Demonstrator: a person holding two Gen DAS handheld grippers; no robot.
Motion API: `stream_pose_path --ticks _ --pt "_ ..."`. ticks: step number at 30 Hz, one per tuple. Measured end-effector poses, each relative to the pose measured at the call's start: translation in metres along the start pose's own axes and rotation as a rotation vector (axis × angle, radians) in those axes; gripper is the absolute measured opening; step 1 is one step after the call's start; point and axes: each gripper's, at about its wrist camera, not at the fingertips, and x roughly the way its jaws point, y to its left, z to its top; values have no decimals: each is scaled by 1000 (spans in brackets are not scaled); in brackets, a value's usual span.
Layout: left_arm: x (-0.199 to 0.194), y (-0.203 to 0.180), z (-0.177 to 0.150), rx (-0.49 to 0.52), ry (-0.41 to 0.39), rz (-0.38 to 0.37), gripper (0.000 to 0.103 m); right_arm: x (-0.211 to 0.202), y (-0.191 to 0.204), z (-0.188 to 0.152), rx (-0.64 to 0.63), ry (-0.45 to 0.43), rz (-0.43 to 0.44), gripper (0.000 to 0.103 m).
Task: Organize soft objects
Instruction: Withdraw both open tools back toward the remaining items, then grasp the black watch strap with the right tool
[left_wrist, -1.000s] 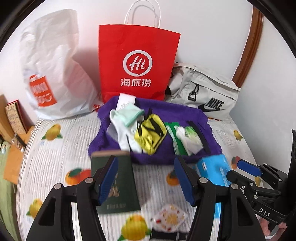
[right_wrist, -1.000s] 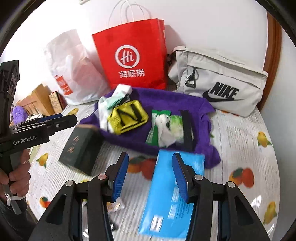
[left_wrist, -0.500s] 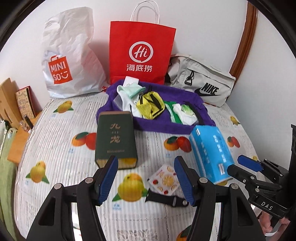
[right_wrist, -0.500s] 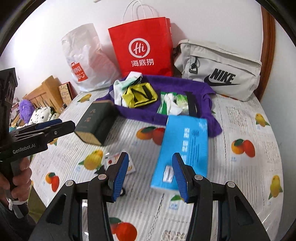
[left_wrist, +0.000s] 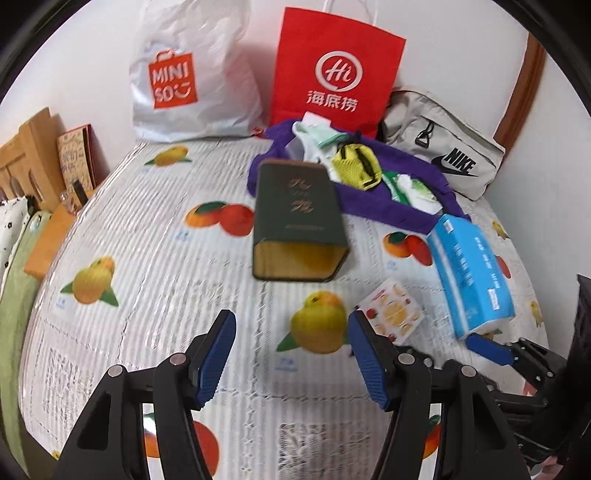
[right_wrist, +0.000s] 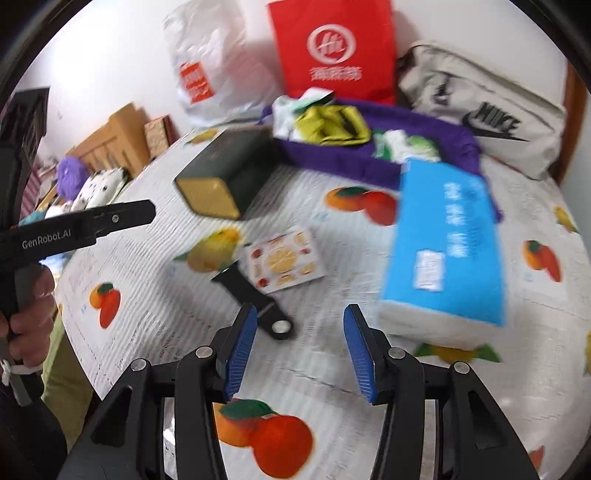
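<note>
Left wrist view: purple cloth (left_wrist: 391, 210) at 1 o'clock, far on the fruit-printed tablecloth (left_wrist: 147, 240), spread flat. Probably laid so as a collecting place for the soft things. On top of it, touching each other: pale socks (left_wrist: 314, 138), yellow mesh pouch (left_wrist: 354, 166), green-white packet (left_wrist: 410, 188).

Behind the cloth, leaning on the wall: white Miniso bag (left_wrist: 192, 74) at 11 o'clock, red paper bag (left_wrist: 336, 74) at 12, grey Nike bag (left_wrist: 443, 151) at 1 to 2 (maybe kept upright there for storing later, only a guess).

Dark green box (left_wrist: 299, 218) at 12 o'clock, lying on its side, far end at the cloth edge, whether touching it or only in front of it not clear. Blue tissue pack (left_wrist: 469, 269) at 2 o'clock, just beside the cloth's near corner, seemingly not yet sorted. Small fruit-printed packet (left_wrist: 391, 314) between box and tissue pack, near the right finger. In the right wrist view, black strap-like piece (right_wrist: 255, 299) partly under this packet.

Left gripper (left_wrist: 290, 315): jaws spread wide, nothing between the blue pads, held above the tablecloth and pointing to the box. Touching nothing, as far as visible.

Right gripper (right_wrist: 300, 310): also spread wide and empty, above the tablecloth. Strap end just beside its left finger (contact not clear because of blur), tissue pack close at 2 o'clock.

Judged step: both hands free and ready, next soft thing not yet chosen. Tissue pack probably the nearest candidate for the right side.
</note>
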Motion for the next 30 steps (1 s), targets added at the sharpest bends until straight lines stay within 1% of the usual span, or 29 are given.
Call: stream_pose_path --ticks 5,8,9,10,12,14,17,20,22,26,27,29,30 --pt "9 9 -7 -10 30 -15 61 33 19 1 -55 44 29 49" --pt "12 10 -7 -3 34 -24 61 50 24 3 -67 73 7 49" --pt "13 10 -7 -2 33 -27 61 52 25 3 -75 70 -4 49" --pt "13 10 -7 -2 33 -34 61 53 27 3 -89 61 -17 48" --pt "14 10 -7 -3 36 -42 61 55 30 3 -111 73 -48 38" --pt "15 10 -7 -1 37 -50 61 53 31 1 -107 81 -44 33" --pt "17 12 -7 -3 40 -54 61 47 32 -4 -94 94 -17 33" --pt "18 16 -10 -13 43 -52 61 41 35 -10 -89 112 53 33" --pt "20 19 -11 -22 50 -47 61 41 35 -10 -73 115 73 34" --pt "21 26 -15 -43 57 -50 61 46 38 -5 -84 105 64 33" --pt "21 26 -15 -46 58 -50 61 48 42 -5 -102 99 49 27" --pt "22 27 -17 -48 63 -49 61 51 53 -6 -161 80 9 27" --pt "23 27 -17 -46 65 -49 61 51 55 -6 -174 73 2 26"
